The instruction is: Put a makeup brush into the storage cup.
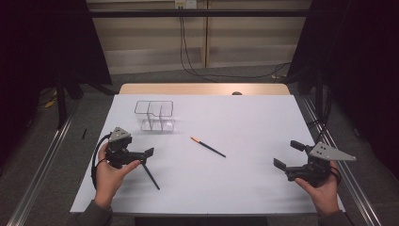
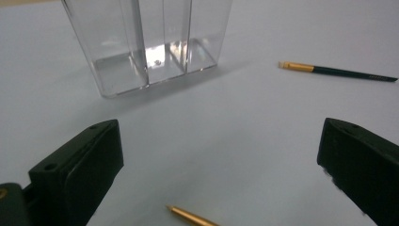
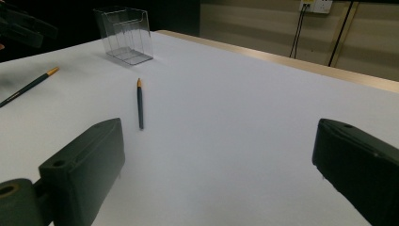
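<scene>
A clear plastic organiser with upright compartments [image 1: 155,116] stands empty toward the table's [image 1: 254,188] eleven o'clock, presumably waiting to receive the two thin dark pencils with gold ends. One pencil [image 1: 208,147] lies loose near the centre; the other [image 1: 151,175] lies just under the left tongs [image 1: 144,157], at about seven o'clock. Those tongs hang low over it with jaws wide apart, hand tilted down as if lining up a grasp. The right tongs [image 1: 288,155] wait at four o'clock, equally open, holding nothing.
</scene>
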### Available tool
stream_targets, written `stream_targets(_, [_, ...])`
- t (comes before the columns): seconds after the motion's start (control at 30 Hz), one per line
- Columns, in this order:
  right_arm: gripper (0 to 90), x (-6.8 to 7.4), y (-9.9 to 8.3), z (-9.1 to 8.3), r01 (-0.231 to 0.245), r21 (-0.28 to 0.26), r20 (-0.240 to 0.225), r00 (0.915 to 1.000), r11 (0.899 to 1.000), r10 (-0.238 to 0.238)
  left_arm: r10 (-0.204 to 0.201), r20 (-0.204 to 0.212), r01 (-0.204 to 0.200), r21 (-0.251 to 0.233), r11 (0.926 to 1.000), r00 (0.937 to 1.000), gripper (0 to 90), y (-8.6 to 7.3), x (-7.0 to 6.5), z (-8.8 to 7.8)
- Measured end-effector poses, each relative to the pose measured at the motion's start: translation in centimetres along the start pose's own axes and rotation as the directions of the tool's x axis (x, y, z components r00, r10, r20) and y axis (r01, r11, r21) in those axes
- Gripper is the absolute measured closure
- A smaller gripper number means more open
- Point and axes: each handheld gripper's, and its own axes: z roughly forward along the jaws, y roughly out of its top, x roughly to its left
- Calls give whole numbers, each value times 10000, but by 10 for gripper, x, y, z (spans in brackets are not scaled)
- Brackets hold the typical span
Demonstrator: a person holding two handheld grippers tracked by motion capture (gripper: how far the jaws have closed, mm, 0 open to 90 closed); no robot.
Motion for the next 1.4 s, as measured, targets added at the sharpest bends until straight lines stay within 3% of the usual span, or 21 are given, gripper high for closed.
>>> stream_targets(0.17, [24, 0, 0, 0, -9, 24, 5, 10000, 10000, 9, -144, -275, 163, 731, 9972, 9995, 7, 2, 1, 2])
stream_targets(0.4, [24, 0, 0, 0, -4, 40, -1, 10000, 10000, 4, -158, -583, 259, 1762, 9840, 9982, 9, 5, -1, 7])
stream_targets(0.5, [24, 0, 0, 0, -2, 48, -14, 10000, 10000, 3, -57, -733, 218, 2201, 9752, 9973, 9, 7, -3, 8])
stream_targets(0.63, [24, 0, 0, 1, 13, 57, -38, 10000, 10000, -12, -206, -938, 454, 2701, 9618, 9954, 14, 10, -5, 10])
stream_targets(0.9, [24, 0, 0, 0, 39, 83, -58, 10000, 10000, -38, -122, -1033, 504, 3765, 9250, 9946, 14, 14, -5, 14])
stream_targets(1.03, [24, 1, 0, 1, 29, 71, -49, 10000, 10000, -28, -286, -1104, 722, 4139, 9075, 9935, 14, 16, -5, 15])
stream_targets(1.17, [24, 1, 0, 1, 26, 66, -57, 10000, 10000, -26, -398, -1269, 910, 4293, 8985, 9911, 15, 17, -5, 16])
stream_targets(1.3, [24, 1, 0, 1, 32, 79, -62, 10000, 10000, -31, -456, -1295, 1003, 4559, 8844, 9905, 31, 19, -7, 18])
stream_targets(1.4, [24, 1, 0, 1, 22, 42, -41, 10000, 10000, -22, -583, -1247, 1091, 4527, 8850, 9905, 66, 20, -7, 18])
